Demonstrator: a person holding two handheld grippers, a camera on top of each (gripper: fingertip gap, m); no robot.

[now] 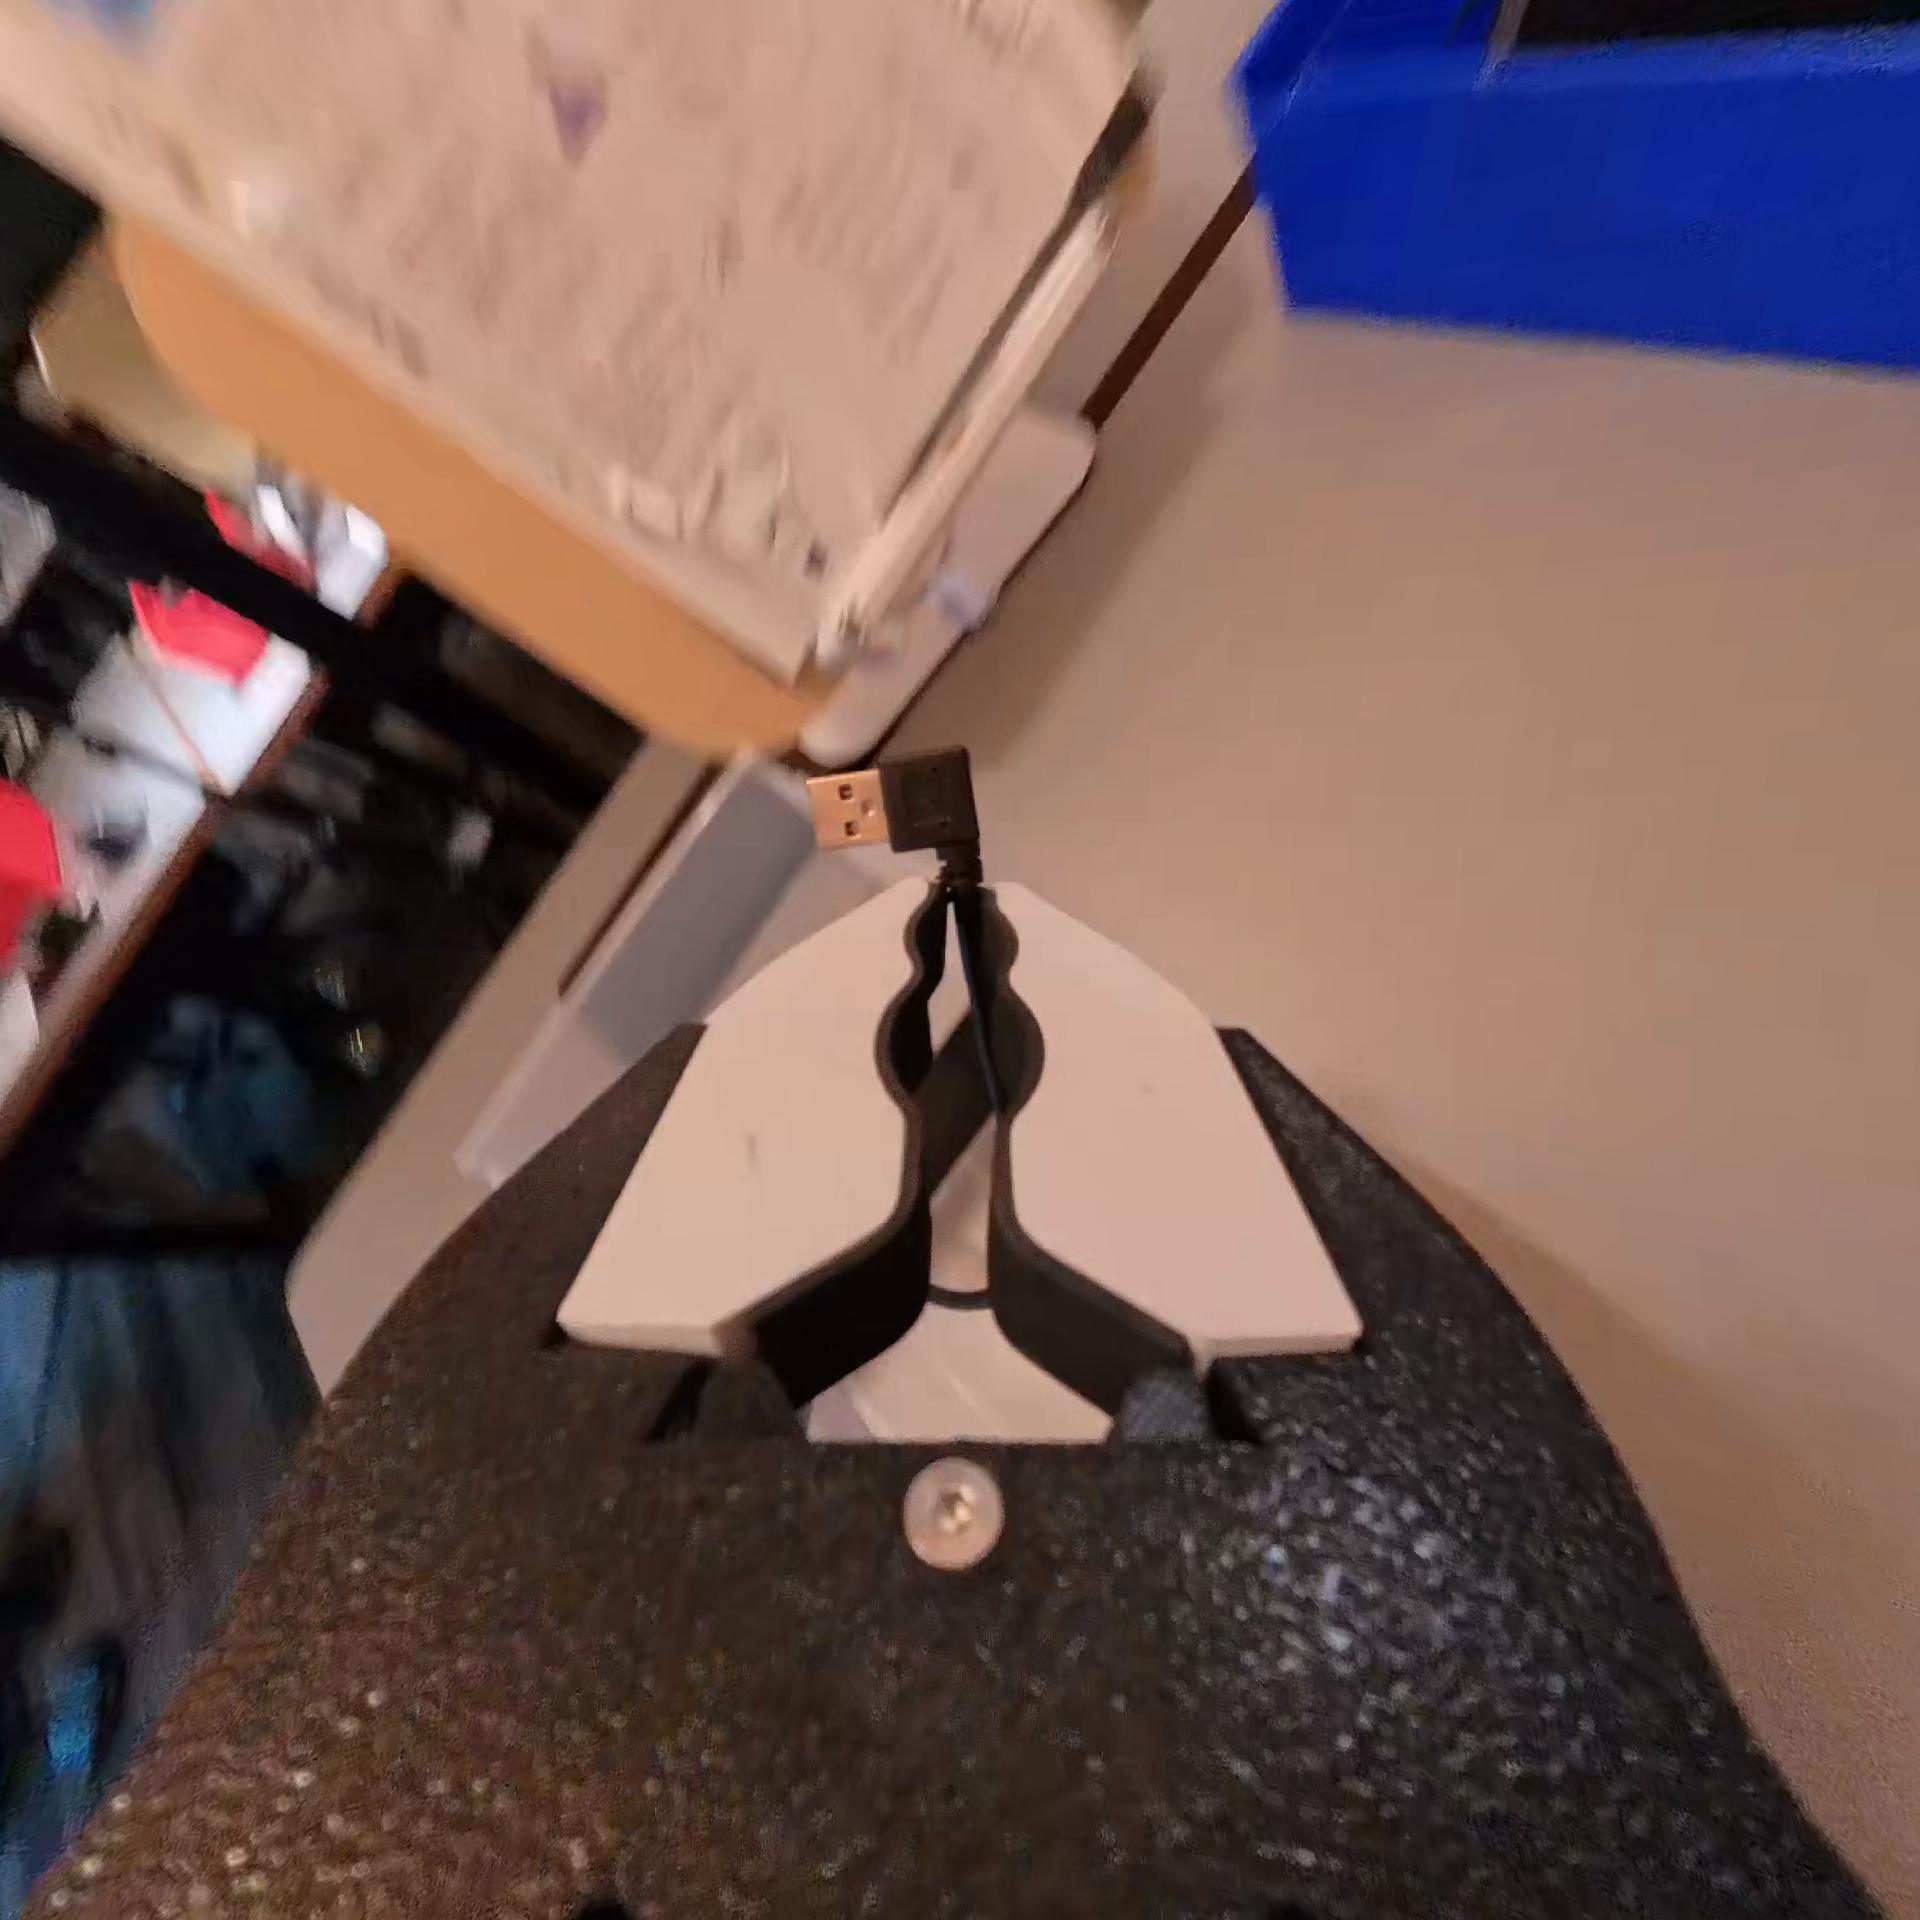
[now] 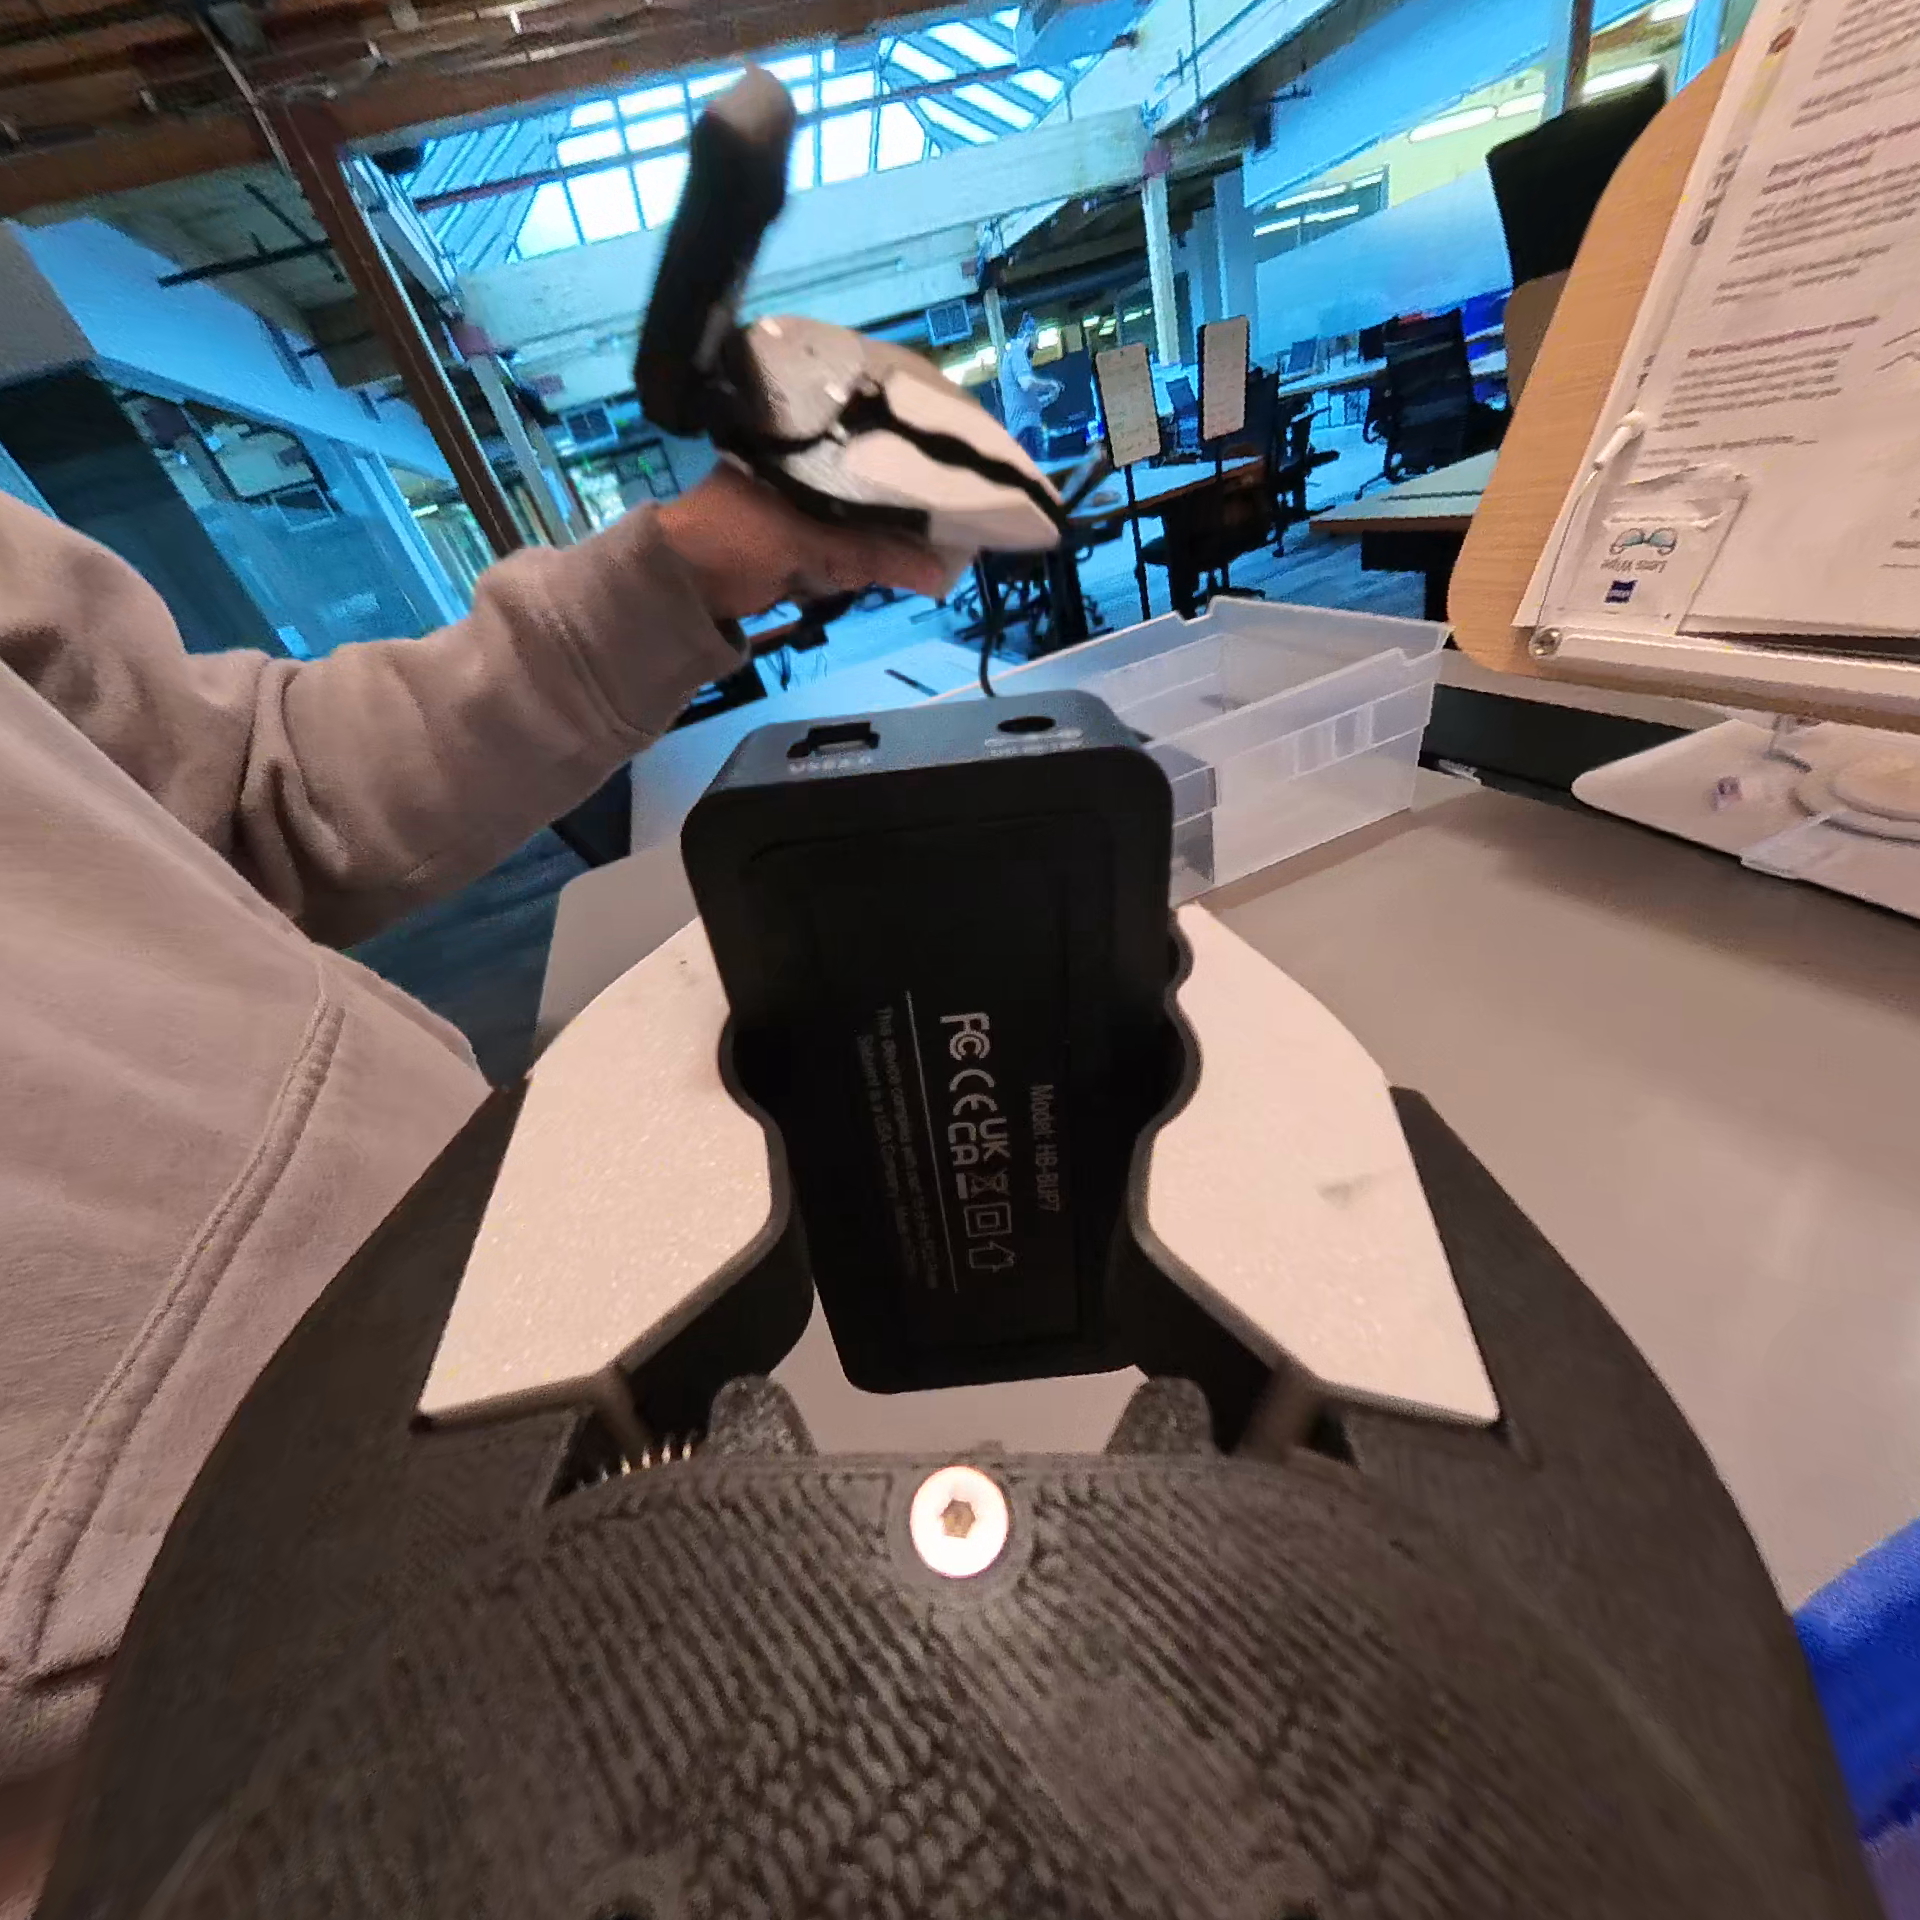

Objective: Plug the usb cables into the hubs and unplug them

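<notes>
- Far left in the right wrist view there's a person's grey sleeve (image 2: pixel 239 748), with the hand (image 2: pixel 821 551) held up in the air gripping the left tool (image 2: pixel 1029 520).
- The left tool (image 1: pixel 961 888) is pressed together on a thin black usb cable (image 1: pixel 977 997), pinching it right below the plug. The right-angle usb plug (image 1: pixel 894 805) sticks out past the tips with its metal end pointing left, in mid-air and not in any port.
- Behind the plug sits a blurry board with papers (image 1: pixel 582 312) and a clear plastic bin (image 1: pixel 675 966) on the beige desk (image 1: pixel 1507 831). A blue bin (image 1: pixel 1600 177) is at the top right.
- Middle of the right view: the right tool (image 2: pixel 951 935) is clamped on a black hub (image 2: pixel 935 997), held upright above the desk (image 2: pixel 1610 1091) with its label side facing the camera. The ports on its top edge are empty.
- Right of the hub: a clear tray (image 2: pixel 1288 717), then the paper board (image 2: pixel 1704 343) leaning on a white stand (image 2: pixel 1766 800).
</notes>
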